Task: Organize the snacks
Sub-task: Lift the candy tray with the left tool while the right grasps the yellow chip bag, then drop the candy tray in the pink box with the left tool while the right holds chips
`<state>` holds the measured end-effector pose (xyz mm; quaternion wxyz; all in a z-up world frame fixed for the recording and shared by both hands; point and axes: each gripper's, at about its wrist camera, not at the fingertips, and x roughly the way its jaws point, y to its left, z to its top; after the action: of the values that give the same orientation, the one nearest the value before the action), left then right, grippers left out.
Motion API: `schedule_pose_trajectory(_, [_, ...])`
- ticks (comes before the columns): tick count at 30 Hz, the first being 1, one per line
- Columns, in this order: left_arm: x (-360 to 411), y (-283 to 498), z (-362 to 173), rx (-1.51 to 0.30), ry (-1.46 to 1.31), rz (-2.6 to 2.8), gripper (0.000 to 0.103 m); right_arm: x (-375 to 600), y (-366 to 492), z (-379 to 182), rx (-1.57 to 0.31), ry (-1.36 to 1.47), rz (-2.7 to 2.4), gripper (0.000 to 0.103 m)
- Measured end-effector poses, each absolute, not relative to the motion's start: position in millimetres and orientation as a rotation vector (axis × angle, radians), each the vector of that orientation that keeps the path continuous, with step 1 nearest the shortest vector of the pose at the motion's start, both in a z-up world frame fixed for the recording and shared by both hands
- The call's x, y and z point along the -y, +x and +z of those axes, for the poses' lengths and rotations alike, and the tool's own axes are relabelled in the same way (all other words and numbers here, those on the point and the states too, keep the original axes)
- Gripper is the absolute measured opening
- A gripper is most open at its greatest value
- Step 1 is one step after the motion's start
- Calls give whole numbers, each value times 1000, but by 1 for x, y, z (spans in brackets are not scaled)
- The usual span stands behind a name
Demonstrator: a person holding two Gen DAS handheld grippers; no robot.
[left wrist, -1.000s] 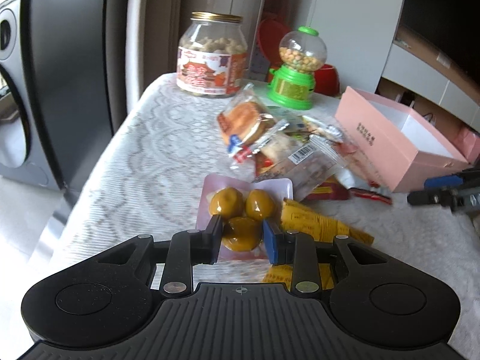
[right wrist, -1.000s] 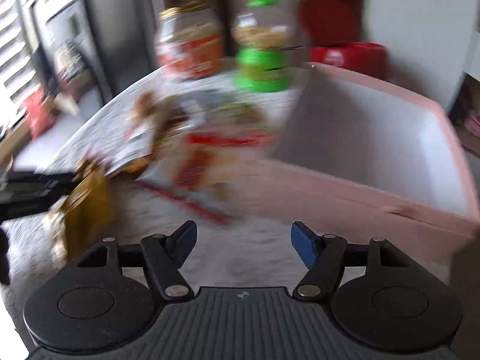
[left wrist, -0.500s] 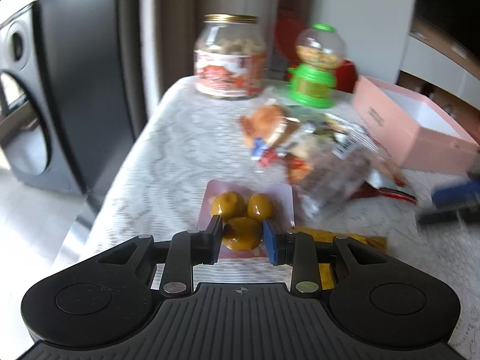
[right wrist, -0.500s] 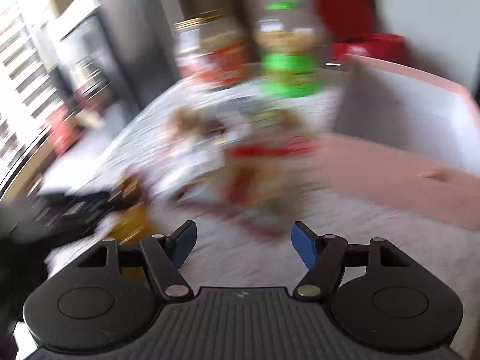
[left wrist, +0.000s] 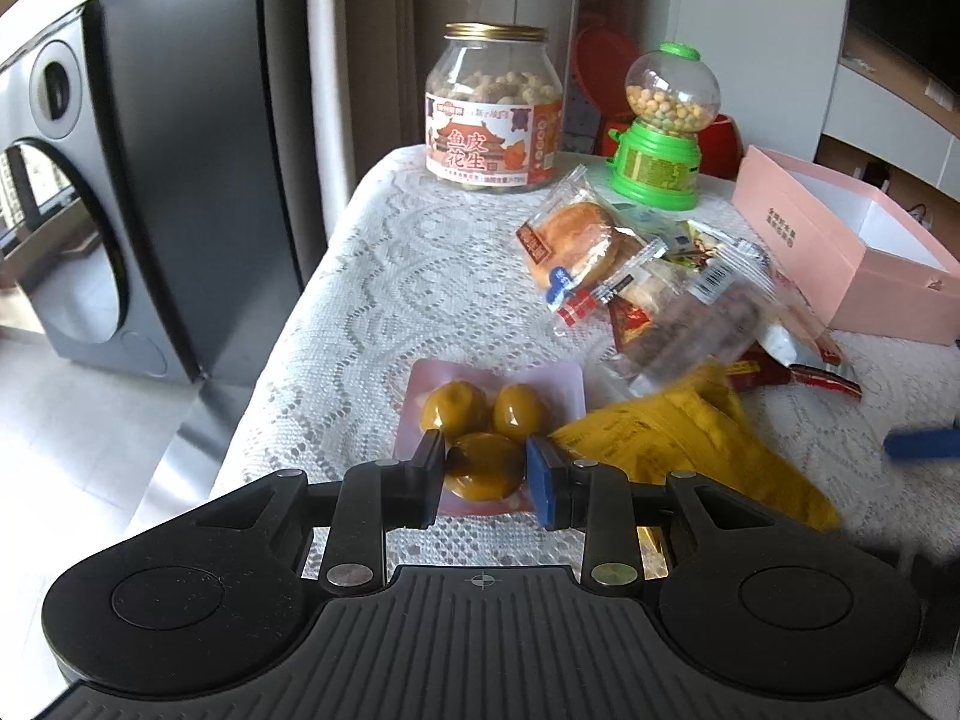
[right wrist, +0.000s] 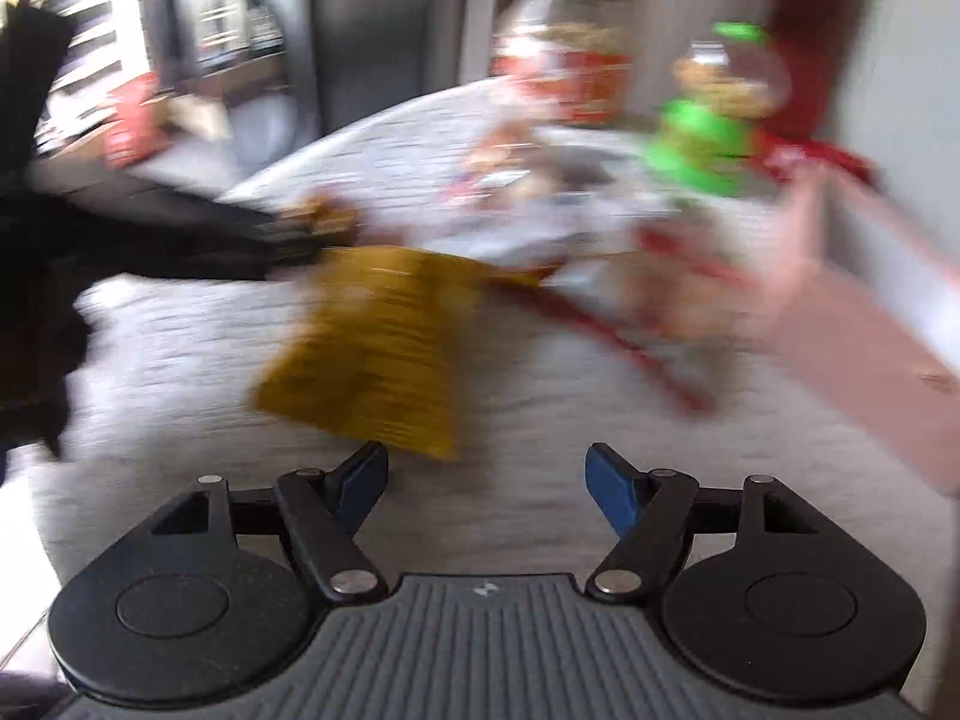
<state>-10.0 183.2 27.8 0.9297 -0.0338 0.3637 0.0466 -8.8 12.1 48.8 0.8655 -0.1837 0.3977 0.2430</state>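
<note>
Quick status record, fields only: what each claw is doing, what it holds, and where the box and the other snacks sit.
left claw: shut on pack of yellow balls, near table edge
right claw: open, nothing between its pads, over bare cloth
yellow bag: just ahead of right claw, beside the pack
pink box: open, at the table's right
snack pile: between jar and box
candy dispenser: upright beside jar

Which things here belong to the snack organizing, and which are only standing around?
Job: pink vacuum pack of three yellow balls, yellow foil packet, wrapped round bun, open pink cardboard box.
Around: black speaker, red tub.
</note>
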Motion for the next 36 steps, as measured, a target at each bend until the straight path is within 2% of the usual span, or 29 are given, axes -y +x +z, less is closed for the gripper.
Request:
schedule_pose_trajectory(6, [-188, -29, 28, -748, -35, 57, 34, 8, 12, 64, -908, -108, 629, 74])
schedule_pose_trajectory(12, [-195, -41, 30, -753, -12, 41, 34, -59, 23, 43, -931, -207, 709, 76])
schedule_pose_trajectory(13, [-194, -42, 29, -749, -6, 37, 34, -63, 25, 39, -931, -218, 720, 75])
schedule_pose_trajectory(15, [-191, -41, 28, -742, 17, 27, 35, -60, 19, 40, -904, -239, 737, 63])
schedule_pose_trajectory(18, [-182, -34, 27, -736, 45, -1, 35, -37, 11, 51, -884, -250, 728, 58])
schedule_pose_trajectory(26, [-96, -35, 28, -742, 107, -322, 34, 77, 11, 68, -844, -157, 515, 56])
schedule_pose_trajectory(33, [-39, -20, 23, -738, 146, -400, 40, 145, 19, 52, -879, 15, 388, 61])
schedule_pose_trajectory(36, [-33, -13, 23, -756, 149, -387, 41, 146, 13, 52, -845, -28, 347, 73])
